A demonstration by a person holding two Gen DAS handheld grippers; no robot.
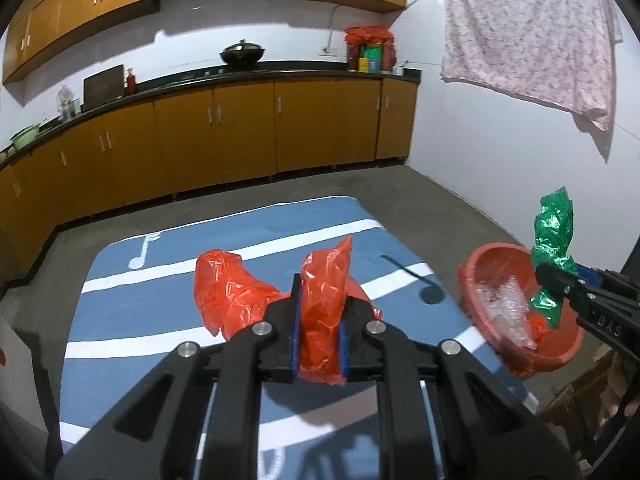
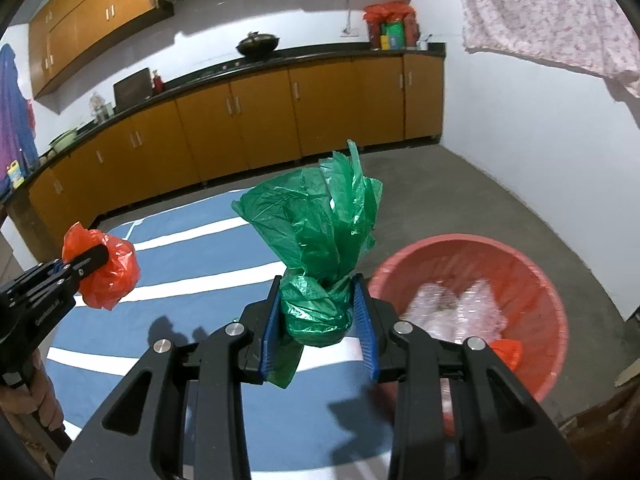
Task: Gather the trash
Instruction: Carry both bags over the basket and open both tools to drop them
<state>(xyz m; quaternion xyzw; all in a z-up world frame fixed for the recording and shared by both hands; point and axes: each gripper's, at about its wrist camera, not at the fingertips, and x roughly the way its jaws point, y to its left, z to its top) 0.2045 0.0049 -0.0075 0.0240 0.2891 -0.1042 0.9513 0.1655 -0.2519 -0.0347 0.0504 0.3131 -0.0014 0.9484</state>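
While my left gripper (image 1: 320, 312) is clamped on a crumpled orange plastic bag (image 1: 322, 300) above the blue mat (image 1: 160, 280), my right gripper (image 2: 320, 312) pinches a knotted green plastic bag (image 2: 316, 240) beside the red basin (image 2: 536, 280), which seems to hold clear plastic.

Orange-brown cabinets (image 1: 240, 132) under a dark surface (image 1: 248, 70) bearing a black wok (image 1: 242, 54). Floral cloth (image 1: 532, 32) hanging at the white wall. Blue mat (image 1: 168, 280) with white stripes on grey floor (image 1: 432, 200).

Green plastic bag (image 2: 316, 276) pinched in right tongs (image 2: 320, 320), beside red basin (image 2: 552, 308), above blue mat (image 2: 224, 264).
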